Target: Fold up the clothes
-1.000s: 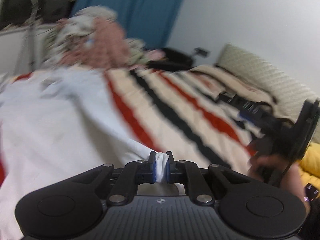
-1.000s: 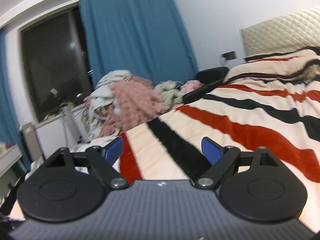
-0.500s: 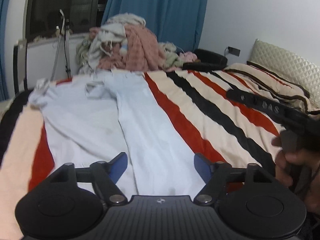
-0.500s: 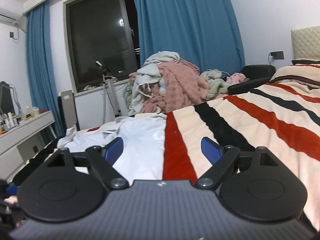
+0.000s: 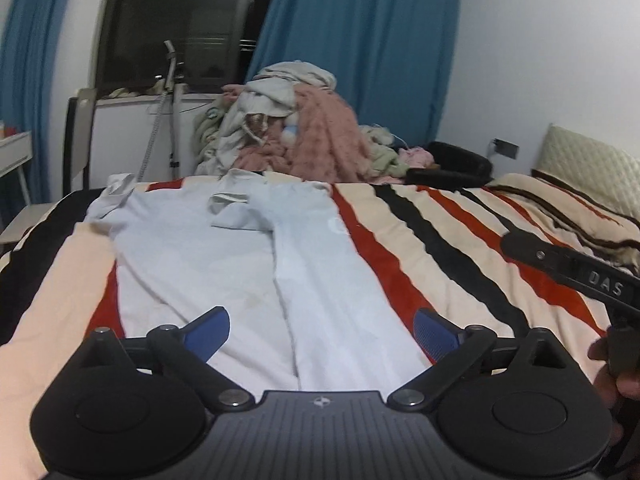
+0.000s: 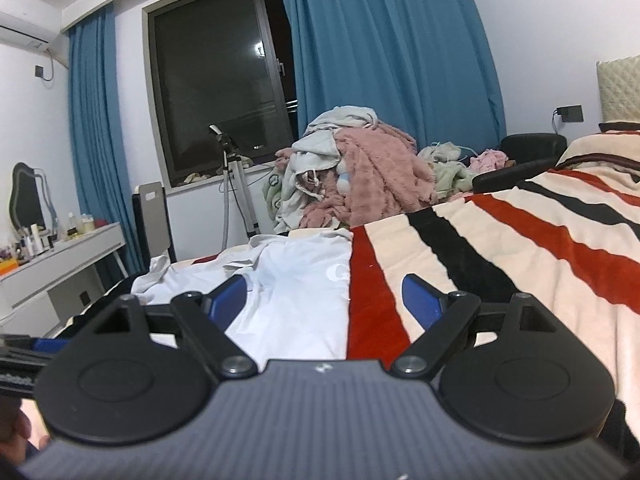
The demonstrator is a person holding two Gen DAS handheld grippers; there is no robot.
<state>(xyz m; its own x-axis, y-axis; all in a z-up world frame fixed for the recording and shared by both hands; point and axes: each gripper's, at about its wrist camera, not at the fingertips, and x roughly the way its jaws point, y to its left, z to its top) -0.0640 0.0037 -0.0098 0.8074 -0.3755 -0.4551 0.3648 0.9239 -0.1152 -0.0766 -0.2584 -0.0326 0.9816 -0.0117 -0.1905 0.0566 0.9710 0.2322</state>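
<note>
A pale blue-white shirt (image 5: pixel 224 264) lies flat on the striped bed, its right side folded lengthwise over the middle, collar at the far end. My left gripper (image 5: pixel 322 330) is open and empty, just above the shirt's near hem. The shirt also shows in the right wrist view (image 6: pixel 296 292). My right gripper (image 6: pixel 326 300) is open and empty, over the shirt's right edge and a red stripe. The right gripper's body shows at the right edge of the left wrist view (image 5: pixel 576 276).
The striped blanket (image 5: pixel 460 248) in cream, red and black covers the bed. A pile of pink and grey clothes (image 5: pixel 296 132) sits beyond the bed's far end. A white desk (image 6: pixel 60 260) with bottles stands at left. A padded headboard (image 5: pixel 592 172) is at right.
My left gripper let go of the shirt's cloth and opened. Both grippers drew back and levelled, so the whole shirt shows lying flat.
</note>
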